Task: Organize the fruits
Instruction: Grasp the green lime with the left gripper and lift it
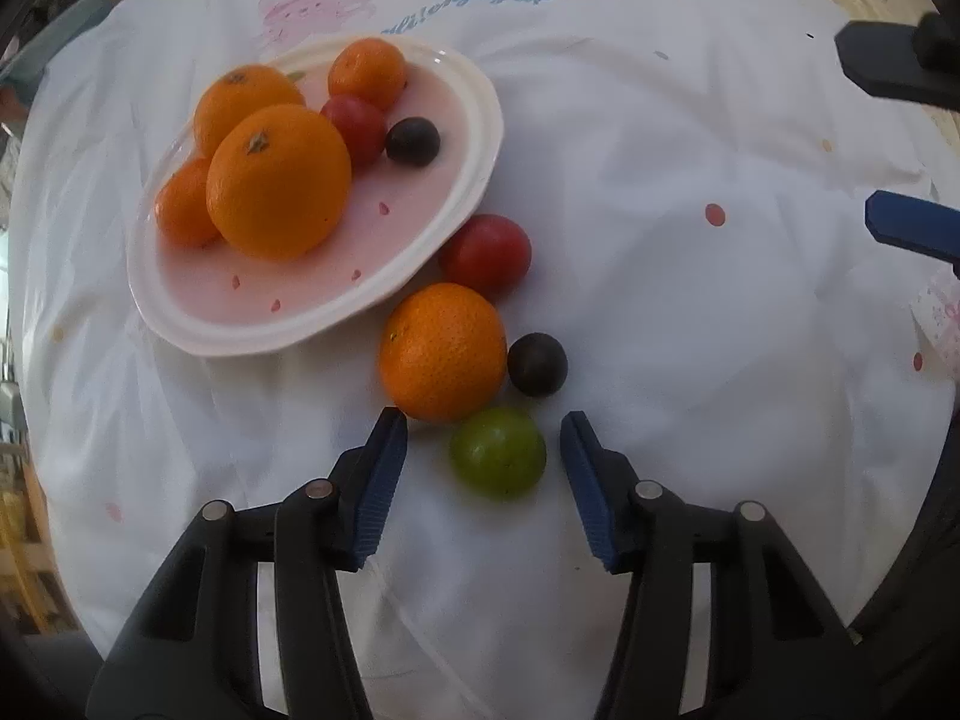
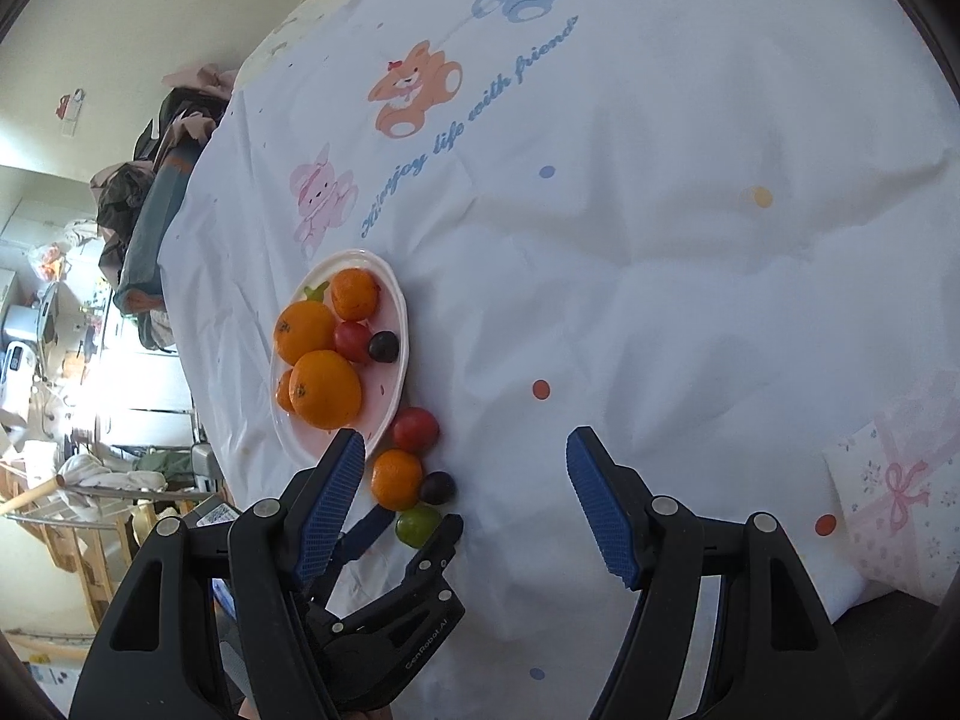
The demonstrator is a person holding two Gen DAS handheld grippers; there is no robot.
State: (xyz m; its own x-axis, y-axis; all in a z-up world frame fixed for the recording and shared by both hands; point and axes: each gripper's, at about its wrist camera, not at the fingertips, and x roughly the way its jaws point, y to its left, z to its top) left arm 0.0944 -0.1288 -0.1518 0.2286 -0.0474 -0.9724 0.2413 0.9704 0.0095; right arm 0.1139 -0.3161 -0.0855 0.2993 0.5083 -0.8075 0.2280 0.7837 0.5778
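Spread wide, the left gripper (image 1: 483,450) is hovering low over the cloth (image 1: 660,300) with the lime (image 1: 498,453) sitting between its blue pads (image 1: 384,480), neither pad touching it yet. To do this pick well, the claw is probably needing to settle a little farther forward so the pads meet the lime at its widest part, then close gently, since the round fruit is likely to squirt out under a skewed squeeze. The left pad tip is lying just beside the orange (image 1: 443,351), which is touching the lime's far side, so a careless closing is risking a nudge to it. Beyond that, a dark plum (image 1: 537,364) is resting against the orange and a red plum (image 1: 486,255) is lying by the plate (image 1: 480,120), where four oranges and two plums are already sitting. The right gripper (image 2: 465,501) is waiting open and empty, well off to the right.
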